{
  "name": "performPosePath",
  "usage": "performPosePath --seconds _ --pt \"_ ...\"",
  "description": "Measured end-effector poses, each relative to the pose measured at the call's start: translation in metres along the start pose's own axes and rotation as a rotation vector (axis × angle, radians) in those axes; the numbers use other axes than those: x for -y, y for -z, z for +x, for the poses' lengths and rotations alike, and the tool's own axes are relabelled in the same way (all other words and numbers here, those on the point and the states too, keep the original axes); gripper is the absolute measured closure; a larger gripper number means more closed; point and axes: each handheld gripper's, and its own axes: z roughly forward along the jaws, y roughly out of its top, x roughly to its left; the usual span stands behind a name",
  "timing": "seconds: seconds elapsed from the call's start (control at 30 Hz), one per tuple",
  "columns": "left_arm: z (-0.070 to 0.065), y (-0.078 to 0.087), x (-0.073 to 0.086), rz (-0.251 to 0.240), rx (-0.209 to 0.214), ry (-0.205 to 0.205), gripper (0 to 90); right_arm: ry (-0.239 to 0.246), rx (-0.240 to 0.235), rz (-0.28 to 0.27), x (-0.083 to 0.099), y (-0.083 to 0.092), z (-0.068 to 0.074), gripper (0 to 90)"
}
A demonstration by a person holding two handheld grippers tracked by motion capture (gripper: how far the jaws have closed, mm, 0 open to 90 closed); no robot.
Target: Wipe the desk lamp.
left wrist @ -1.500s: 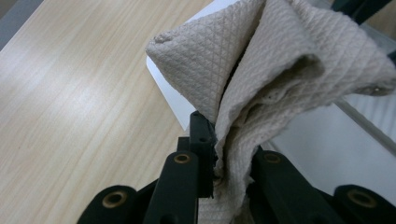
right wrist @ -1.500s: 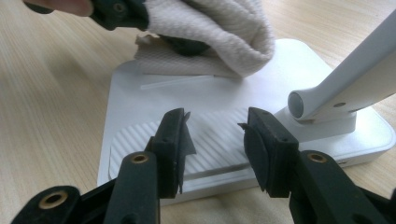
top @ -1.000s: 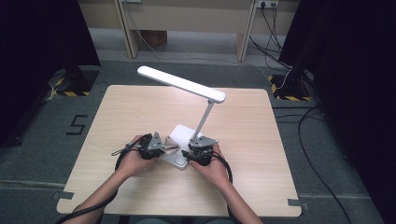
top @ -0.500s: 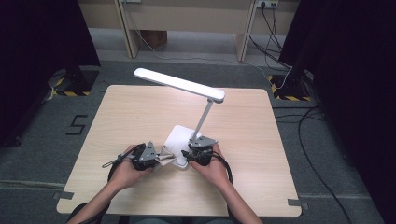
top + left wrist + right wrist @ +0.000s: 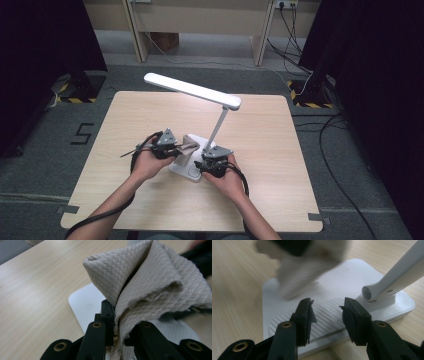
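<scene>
As seen from the high view, a white desk lamp (image 5: 200, 125) sits on the wooden counter (image 5: 125, 120), its base (image 5: 189, 170) at about 6 o'clock from counter centre, near the front edge. Lamp stem leans up toward 1 o'clock; the long lamp head (image 5: 192, 91) runs from 10 o'clock down to the stem top. Left hand-held gripper (image 5: 176, 149) is at 9 o'clock of the base, with a beige cloth (image 5: 188, 146) at its tip over the base's left part. Right hand-held gripper (image 5: 204, 165) sits at the base's front right corner, at the foot of the stem. Both forearms enter from 6 o'clock.

Left gripper view: jaws pinched tight on the cloth (image 5: 147, 285), a quilted beige wipe bunched in folds, standing up from the jaws toward 12 o'clock. Base (image 5: 85, 302) lies just beyond and below it, counter (image 5: 37, 282) at 9 o'clock.

Right gripper view: jaws stand part open, either side of the ribbed strip (image 5: 327, 312) on the base's near edge; can't tell if the pads touch it. Nothing gripped between them. Stem pivot (image 5: 372, 292) at 2 o'clock. Cloth (image 5: 299, 277), blurred, hangs at 11 o'clock over the base's far left part, under the other hand-held gripper (image 5: 292, 246).
</scene>
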Motion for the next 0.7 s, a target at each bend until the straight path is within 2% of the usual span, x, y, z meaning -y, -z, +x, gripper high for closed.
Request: performPosePath --seconds 0.13,0.23,0.4,0.63,0.7 --pt "0.016 -0.030 -0.016 0.009 -0.017 0.037 82.2 -0.005 -0.001 -0.004 0.000 0.000 0.000 58.6" --pt "0.025 -0.047 -0.023 0.037 -0.009 0.054 81.9 0.000 -0.003 -0.003 0.000 0.000 -0.001 58.6" --pt "0.029 -0.064 -0.024 0.050 -0.011 0.075 81.3 0.001 -0.005 -0.005 0.001 0.000 -0.001 58.6" --pt "0.032 -0.079 -0.033 0.107 -0.024 0.015 80.7 0.002 -0.006 -0.006 0.000 -0.001 0.000 58.6" --pt "0.032 -0.082 -0.035 0.112 -0.032 0.012 80.5 0.001 -0.008 -0.005 0.000 -0.001 0.000 58.6"
